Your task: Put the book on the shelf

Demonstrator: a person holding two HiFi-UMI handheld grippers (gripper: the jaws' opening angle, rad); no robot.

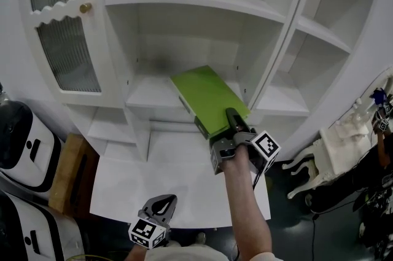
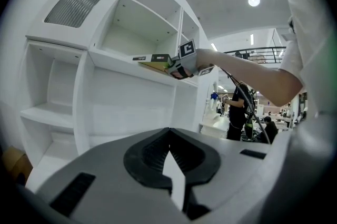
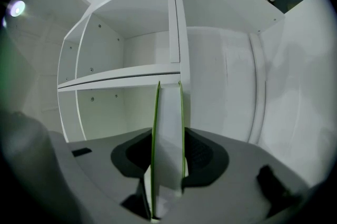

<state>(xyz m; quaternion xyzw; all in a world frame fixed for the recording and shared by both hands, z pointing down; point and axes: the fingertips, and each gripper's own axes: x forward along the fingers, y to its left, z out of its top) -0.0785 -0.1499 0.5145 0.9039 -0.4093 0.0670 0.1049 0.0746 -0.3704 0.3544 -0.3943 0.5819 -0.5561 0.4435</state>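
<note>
A green book [image 1: 207, 96] lies flat and tilted, its far end over the middle shelf [image 1: 146, 93] of a white cabinet. My right gripper [image 1: 232, 120] is shut on the book's near edge. In the right gripper view the book [image 3: 168, 112] stands edge-on between the pads, green covers around white pages, pointing into the shelf bay. In the left gripper view the book [image 2: 157, 61] sits at the shelf's front edge with the right gripper [image 2: 180, 67] behind it. My left gripper [image 1: 163, 203] hangs low near my body, its jaws [image 2: 169, 136] shut and holding nothing.
An open cabinet door [image 1: 64, 38] with ribbed glass and a brass knob [image 1: 85, 8] stands at the left. A white ledge [image 1: 184, 183] juts out below the shelves. A brown box [image 1: 69, 172] and white machines [image 1: 18, 137] sit at the left, ornate white furniture [image 1: 341, 140] at the right.
</note>
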